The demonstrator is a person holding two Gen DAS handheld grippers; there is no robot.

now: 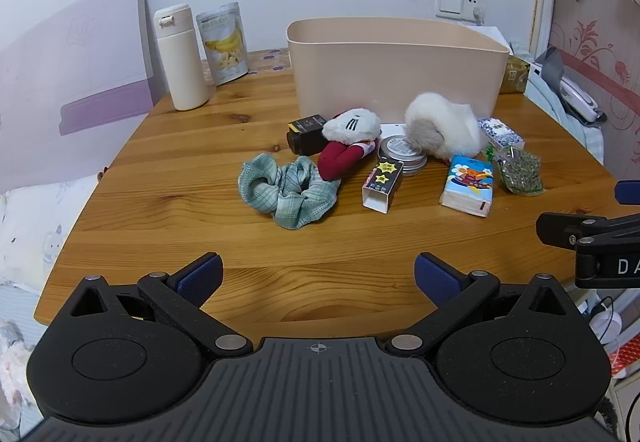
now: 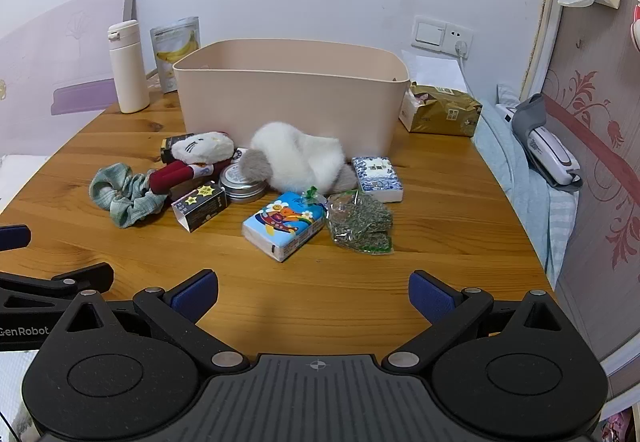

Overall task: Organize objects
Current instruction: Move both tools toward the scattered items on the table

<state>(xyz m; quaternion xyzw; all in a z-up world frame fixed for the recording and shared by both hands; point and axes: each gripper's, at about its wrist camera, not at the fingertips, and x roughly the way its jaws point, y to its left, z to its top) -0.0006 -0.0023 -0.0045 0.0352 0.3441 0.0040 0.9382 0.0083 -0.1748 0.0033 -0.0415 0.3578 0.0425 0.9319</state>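
A beige bin (image 1: 394, 70) (image 2: 288, 98) stands at the back of the wooden table (image 1: 192, 210) (image 2: 440, 242). In front of it lie a green scrunchie (image 1: 286, 192) (image 2: 122, 194), a red-and-white plush toy (image 1: 348, 142) (image 2: 196, 158), a white fluffy item (image 1: 444, 130) (image 2: 298, 158), a round tin (image 1: 402, 156) (image 2: 240, 184), a small black box (image 1: 382, 184) (image 2: 200, 206), a tissue pack (image 1: 468, 186) (image 2: 286, 224), a bag of dried herbs (image 1: 520, 170) (image 2: 360, 222) and a blue-white box (image 1: 502, 132) (image 2: 378, 174). My left gripper (image 1: 318, 278) and right gripper (image 2: 314, 296) are open, empty, above the table's near edge.
A white bottle (image 1: 180, 58) (image 2: 126, 68) and a banana snack pouch (image 1: 224, 44) (image 2: 176, 50) stand at the back left. A gold package (image 2: 440, 110) sits right of the bin. A dark box (image 1: 306, 134) lies behind the plush. Bedding lies to the right (image 2: 528, 178).
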